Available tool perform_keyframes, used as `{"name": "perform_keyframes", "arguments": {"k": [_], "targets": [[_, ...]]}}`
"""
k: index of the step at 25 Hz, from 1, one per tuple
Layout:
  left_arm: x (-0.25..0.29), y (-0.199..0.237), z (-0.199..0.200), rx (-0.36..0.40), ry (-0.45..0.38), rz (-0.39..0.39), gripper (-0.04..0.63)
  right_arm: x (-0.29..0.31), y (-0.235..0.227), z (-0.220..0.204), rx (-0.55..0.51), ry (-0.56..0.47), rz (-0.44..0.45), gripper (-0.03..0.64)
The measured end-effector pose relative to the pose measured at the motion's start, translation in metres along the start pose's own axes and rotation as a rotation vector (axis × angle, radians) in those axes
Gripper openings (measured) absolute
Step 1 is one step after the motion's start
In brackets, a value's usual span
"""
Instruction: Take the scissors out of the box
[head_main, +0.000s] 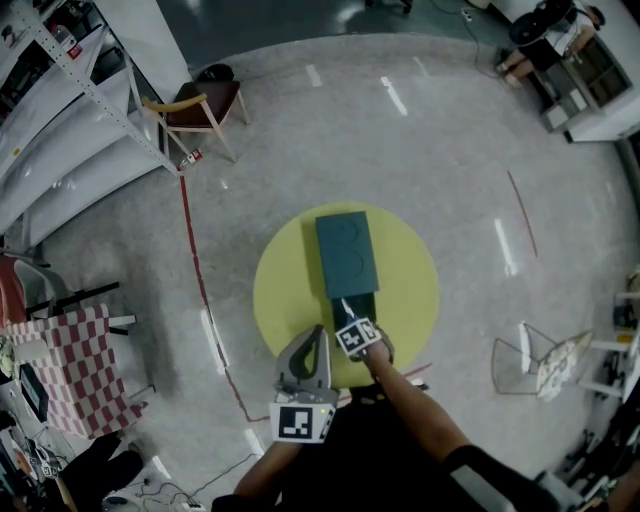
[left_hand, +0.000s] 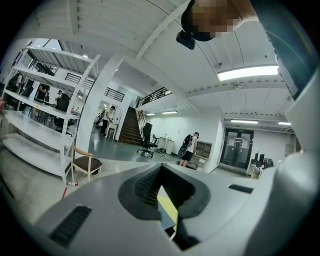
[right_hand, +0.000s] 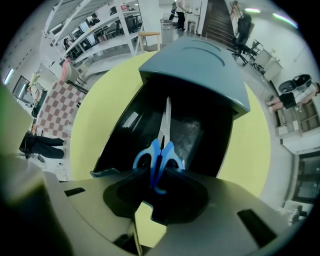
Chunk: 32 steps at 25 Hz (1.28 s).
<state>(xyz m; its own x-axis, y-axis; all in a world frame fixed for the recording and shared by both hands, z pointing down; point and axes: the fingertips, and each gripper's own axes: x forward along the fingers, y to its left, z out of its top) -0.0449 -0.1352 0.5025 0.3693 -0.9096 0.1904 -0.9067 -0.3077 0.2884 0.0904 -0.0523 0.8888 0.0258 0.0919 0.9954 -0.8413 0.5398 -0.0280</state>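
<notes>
A teal box (head_main: 346, 250) lies on the round yellow table (head_main: 290, 290), its lid (right_hand: 200, 65) slid away from me so the black inside (right_hand: 125, 127) is open at the near end. Scissors (right_hand: 160, 150) with blue handles and pale blades point away from me over that opening. My right gripper (right_hand: 156, 182) is shut on the blue handles; in the head view it (head_main: 352, 330) hovers at the box's near end. My left gripper (head_main: 317, 333) stays to the left near the table's front edge, shut and holding nothing. Its own view (left_hand: 161, 170) looks out across the room.
A wooden chair (head_main: 205, 105) and white shelving (head_main: 60, 110) stand far left. A red-checked table (head_main: 70, 365) is at the left, a wire chair (head_main: 545, 365) at the right. Red tape (head_main: 195, 260) runs along the floor.
</notes>
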Motion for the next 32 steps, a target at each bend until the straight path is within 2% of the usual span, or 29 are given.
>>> {"name": "perform_keyframes", "arguments": {"k": [4, 32], "targets": [[0.0, 0.002, 0.0, 0.001, 0.004, 0.001, -0.002, 0.006, 0.0, 0.003, -0.007, -0.007, 0.01, 0.077], [-0.022, -0.017, 0.003, 0.016, -0.04, -0.003, -0.002, -0.026, -0.007, -0.005, 0.03, -0.065, 0.042, 0.072]]}}
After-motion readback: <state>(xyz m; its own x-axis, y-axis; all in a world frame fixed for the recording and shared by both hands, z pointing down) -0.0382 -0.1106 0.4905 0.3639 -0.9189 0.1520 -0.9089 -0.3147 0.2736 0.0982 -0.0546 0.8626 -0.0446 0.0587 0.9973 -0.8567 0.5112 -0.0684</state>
